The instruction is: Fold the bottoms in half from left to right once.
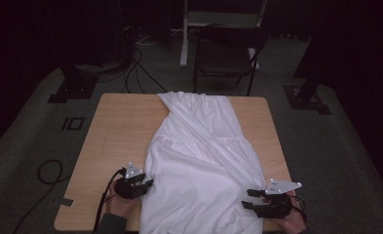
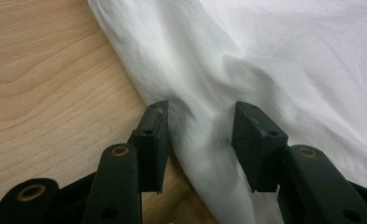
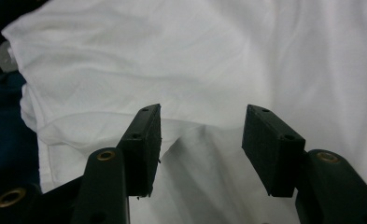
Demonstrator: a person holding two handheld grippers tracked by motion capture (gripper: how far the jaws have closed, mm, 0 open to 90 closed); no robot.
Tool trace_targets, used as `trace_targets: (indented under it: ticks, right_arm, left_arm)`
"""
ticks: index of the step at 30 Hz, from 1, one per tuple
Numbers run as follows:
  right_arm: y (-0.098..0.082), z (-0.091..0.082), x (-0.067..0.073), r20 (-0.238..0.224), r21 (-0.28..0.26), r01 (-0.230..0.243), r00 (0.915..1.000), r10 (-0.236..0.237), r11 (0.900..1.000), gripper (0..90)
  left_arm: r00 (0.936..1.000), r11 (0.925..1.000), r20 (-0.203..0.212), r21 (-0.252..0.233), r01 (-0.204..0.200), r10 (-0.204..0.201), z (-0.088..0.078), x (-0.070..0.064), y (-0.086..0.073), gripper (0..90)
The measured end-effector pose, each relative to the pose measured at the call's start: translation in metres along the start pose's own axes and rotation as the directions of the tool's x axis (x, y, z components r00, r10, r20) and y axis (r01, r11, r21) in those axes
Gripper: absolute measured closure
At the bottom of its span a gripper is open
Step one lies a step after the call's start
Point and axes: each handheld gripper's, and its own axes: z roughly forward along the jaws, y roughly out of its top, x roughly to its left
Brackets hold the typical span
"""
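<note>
A white garment (image 1: 199, 156) lies spread down the middle of the wooden table (image 1: 116, 131), narrowing to a twisted bunch at the far edge. My left gripper (image 1: 148, 184) rests at the garment's near left edge. In the left gripper view its jaws (image 2: 200, 121) stand apart, with a raised fold of the white garment (image 2: 265, 56) between them and not pinched. My right gripper (image 1: 246, 199) sits at the garment's near right edge, pointing left. Seen from the right gripper view, its jaws (image 3: 200, 126) are spread wide over the garment (image 3: 172, 60), gripping nothing.
A dark folding chair (image 1: 225, 53) stands beyond the table's far edge. Cables (image 1: 133, 73) run over the floor at the back left, and another cable loop (image 1: 50, 170) lies left of the table. Black stand bases (image 1: 74, 85) flank the table. The garment hangs over the near edge.
</note>
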Motion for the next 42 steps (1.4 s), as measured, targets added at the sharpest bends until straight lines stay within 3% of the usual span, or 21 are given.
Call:
trace_targets:
  ticks: [2,3,4,5,9,10,12,13,16,17,21,26,28,29,32,34,35,36,37,40,42]
  right_arm:
    - [-0.003,0.008,-0.002,-0.02,0.047,-0.004,0.9998,0.005,0.999,56.6]
    - [-0.003,0.008,-0.002,-0.02,0.047,-0.004,0.9998,0.005,0.999,56.6]
    - [-0.006,0.01,-0.003,-0.032,0.065,0.0,0.9995,0.002,0.998,64.9]
    - [-0.013,0.007,-0.003,-0.034,0.091,0.008,0.9994,-0.005,0.996,78.8]
    - [-0.027,-0.01,-0.008,-0.022,0.106,-0.005,0.9997,0.008,0.994,85.6]
    - [-0.041,-0.029,-0.013,-0.027,0.118,-0.023,0.9993,0.027,0.993,85.5]
    - [-0.045,-0.035,-0.014,-0.034,0.125,-0.029,0.9989,0.033,0.992,85.2]
    - [-0.056,-0.049,-0.016,-0.044,0.14,-0.031,0.9983,0.038,0.99,81.6]
    - [-0.06,-0.055,-0.017,-0.053,0.15,-0.031,0.9978,0.04,0.988,78.3]
    - [-0.064,-0.065,-0.02,-0.045,0.117,-0.026,0.9985,0.031,0.993,67.9]
    - [-0.052,-0.067,-0.022,-0.043,0.035,-0.008,0.999,0.01,0.999,56.9]
    - [-0.04,-0.076,-0.026,-0.044,-0.03,0.016,0.9989,-0.017,0.999,54.5]
    - [-0.032,-0.085,-0.03,-0.025,-0.107,0.004,0.9997,-0.007,0.994,54.2]
    - [-0.032,-0.085,-0.03,-0.025,-0.107,0.004,0.9997,-0.007,0.994,54.2]
    - [-0.021,-0.074,-0.032,0.011,-0.094,0.003,0.9999,-0.002,0.996,53.4]
    - [-0.009,-0.052,-0.036,0.019,-0.086,0.002,0.9998,0.0,0.996,53.9]
    - [-0.009,-0.052,-0.036,0.019,-0.086,0.002,0.9998,0.0,0.996,53.9]
    - [0.001,-0.036,-0.041,0.036,-0.066,0.0,0.9993,0.002,0.998,54.8]
    - [0.001,-0.036,-0.041,0.036,-0.066,0.0,0.9993,0.002,0.998,54.8]
    - [0.027,-0.003,-0.051,0.088,-0.043,-0.009,0.996,0.013,0.999,54.7]
    - [0.035,0.005,-0.053,0.101,-0.04,-0.005,0.9949,0.009,0.999,54.4]
  left_arm:
    - [1.0,1.0,0.001,-0.001,0.001,-0.001,0.0,0.0,-0.001,55.7]
    - [1.0,1.0,0.002,-0.004,0.004,-0.004,0.0,0.0,-0.001,55.7]
    - [1.0,1.0,0.004,-0.006,0.005,-0.005,0.0,0.001,-0.001,55.7]
    - [1.0,1.0,0.004,-0.006,0.006,-0.006,0.0,0.001,-0.001,55.7]
    - [1.0,1.0,0.004,-0.006,0.006,-0.006,0.0,0.001,-0.001,55.7]
    - [1.0,1.0,0.006,-0.006,0.006,-0.006,0.0,0.001,-0.001,55.7]
    - [1.0,1.0,0.006,-0.005,0.006,-0.006,0.0,0.001,-0.001,55.4]
    - [1.0,1.0,0.005,-0.004,0.005,-0.005,0.0,0.001,-0.001,54.4]
    - [1.0,1.0,-0.001,0.003,0.004,-0.004,0.0,0.001,0.001,53.9]
    - [1.0,1.0,-0.002,0.008,0.006,-0.006,0.001,0.001,0.001,51.3]
    - [0.9999,1.0,-0.009,0.002,0.008,-0.008,0.0,0.003,0.006,49.1]
    - [0.9999,0.9998,-0.01,-0.015,0.009,-0.009,-0.001,0.005,0.013,46.9]
    - [0.9997,0.9999,-0.023,-0.014,0.009,-0.009,0.002,0.006,0.02,46.0]
    - [0.9997,0.9999,-0.023,-0.014,0.009,-0.009,0.002,0.006,0.02,45.5]
    - [0.9991,0.9993,-0.028,-0.022,0.031,-0.032,0.007,0.009,0.026,44.1]
    - [0.9982,0.9983,-0.026,-0.025,0.053,-0.054,0.014,0.011,0.032,42.3]
    - [0.9982,0.9983,-0.026,-0.025,0.053,-0.054,0.014,0.011,0.032,41.8]
    - [0.9979,0.9984,-0.036,-0.021,0.053,-0.054,0.018,0.012,0.037,41.4]
    - [0.9979,0.9984,-0.036,-0.021,0.053,-0.054,0.018,0.012,0.037,40.6]
    - [0.9963,0.9972,-0.045,-0.014,0.073,-0.074,0.026,0.014,0.044,39.1]
    - [0.9954,0.9964,-0.045,-0.008,0.084,-0.085,0.031,0.015,0.047,39.0]
